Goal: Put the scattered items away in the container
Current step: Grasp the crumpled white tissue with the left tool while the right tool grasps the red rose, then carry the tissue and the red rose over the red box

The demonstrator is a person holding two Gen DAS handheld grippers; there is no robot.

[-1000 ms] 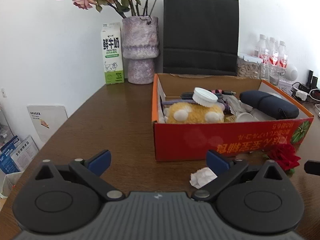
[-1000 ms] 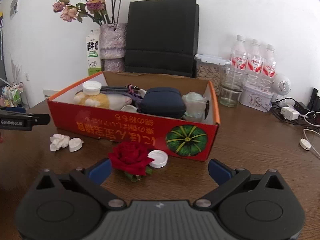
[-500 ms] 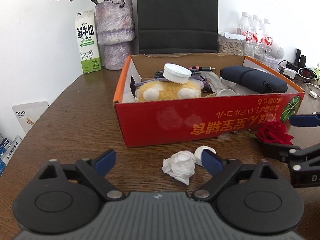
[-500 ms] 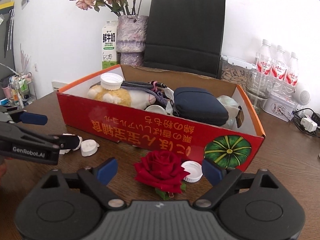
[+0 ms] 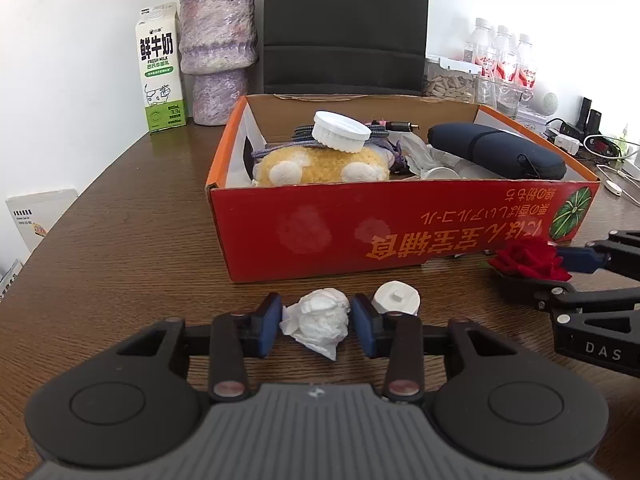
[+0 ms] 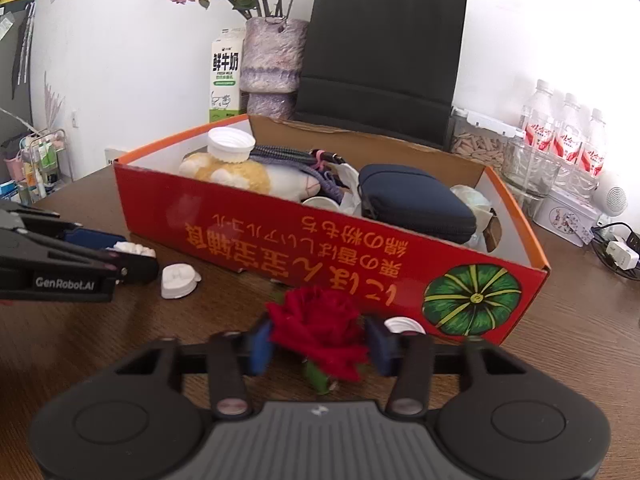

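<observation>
A crumpled white tissue (image 5: 320, 316) lies on the brown table in front of the red cardboard box (image 5: 400, 232). My left gripper (image 5: 318, 326) is closing on it, and both blue pads touch its sides. A white cap (image 5: 396, 300) sits just right of that gripper's right finger. In the right wrist view a red rose (image 6: 320, 328) sits between the blue pads of my right gripper (image 6: 318, 340), whose jaws are closing and touch the petals. A second white cap (image 6: 402, 325) lies behind its right pad. The left gripper (image 6: 134, 252) shows at the left edge of that view.
The box (image 6: 320, 240) holds a yellow plush toy (image 5: 320, 166), a white lid (image 5: 340, 132), cords and a navy pouch (image 5: 496, 152). Behind it stand a milk carton (image 5: 160, 68), a purple vase (image 5: 218, 52), a black paper bag (image 5: 344, 24) and water bottles (image 6: 564, 136). Cables (image 6: 616, 248) lie at the right.
Both grippers came forward and down towards the table. Their jaws went from wide apart to narrow, the left around the tissue, the right around the rose.
</observation>
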